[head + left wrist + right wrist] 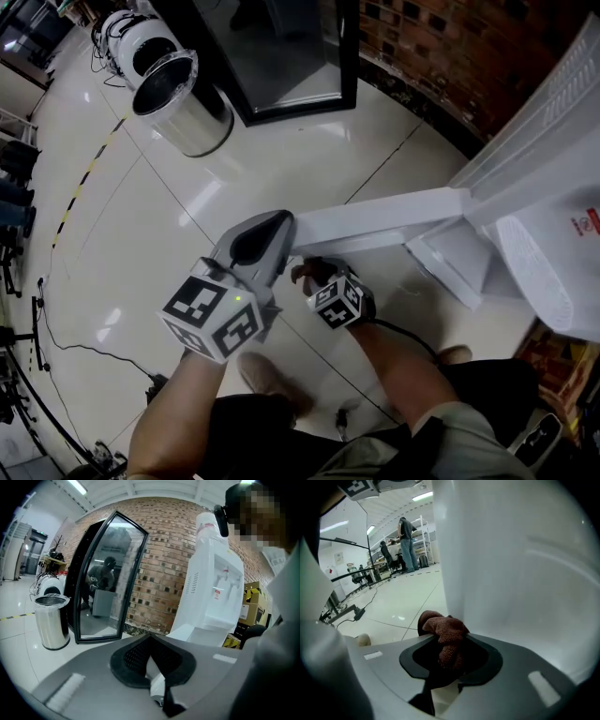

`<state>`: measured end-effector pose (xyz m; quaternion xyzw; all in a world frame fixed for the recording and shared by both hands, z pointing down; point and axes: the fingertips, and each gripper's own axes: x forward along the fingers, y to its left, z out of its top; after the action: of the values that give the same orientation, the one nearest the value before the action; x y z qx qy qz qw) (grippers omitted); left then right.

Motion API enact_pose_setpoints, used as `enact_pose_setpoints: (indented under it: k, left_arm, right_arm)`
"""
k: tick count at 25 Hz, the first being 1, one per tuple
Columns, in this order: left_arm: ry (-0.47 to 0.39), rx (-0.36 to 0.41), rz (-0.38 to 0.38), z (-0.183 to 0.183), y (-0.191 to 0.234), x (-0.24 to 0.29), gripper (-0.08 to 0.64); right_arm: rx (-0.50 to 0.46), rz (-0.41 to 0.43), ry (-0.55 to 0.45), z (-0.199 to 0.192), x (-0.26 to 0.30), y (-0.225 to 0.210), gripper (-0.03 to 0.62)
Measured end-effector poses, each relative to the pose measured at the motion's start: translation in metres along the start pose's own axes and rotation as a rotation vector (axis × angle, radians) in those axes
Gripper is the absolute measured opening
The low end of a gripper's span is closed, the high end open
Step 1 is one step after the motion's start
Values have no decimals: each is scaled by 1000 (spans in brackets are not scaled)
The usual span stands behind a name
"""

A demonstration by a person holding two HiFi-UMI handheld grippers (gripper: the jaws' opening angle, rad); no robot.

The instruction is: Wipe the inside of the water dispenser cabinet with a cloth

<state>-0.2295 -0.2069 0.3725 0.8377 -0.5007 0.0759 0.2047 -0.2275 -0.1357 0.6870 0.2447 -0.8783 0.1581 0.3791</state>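
Gripped in the right tongs (pixel 451 643): brown cloth (pixel 446 631), just beside the open door (pixel 375 223), cabinet interior (pixel 457 267) off rightward; left tongs (pixel 152 641) closed together.

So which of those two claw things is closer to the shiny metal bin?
Left. The left gripper is at the tip of the white door, toward the bin; the right gripper, shut on a brown cloth, is beyond that door, farther away.
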Motion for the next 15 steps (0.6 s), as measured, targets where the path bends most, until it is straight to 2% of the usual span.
enact_pose_setpoints:
  k: [7, 12, 15]
  left_arm:
    - [-5, -8, 18, 2, 6, 2, 0]
    - [3, -12, 21, 1, 4, 1, 0]
    - [3, -7, 21, 1, 4, 1, 0]
  right_arm:
    - [123, -125, 25, -9, -4, -45, 135]
    - [194, -133, 30, -12, -1, -62, 135]
    - [220, -169, 31, -13, -5, -73, 135]
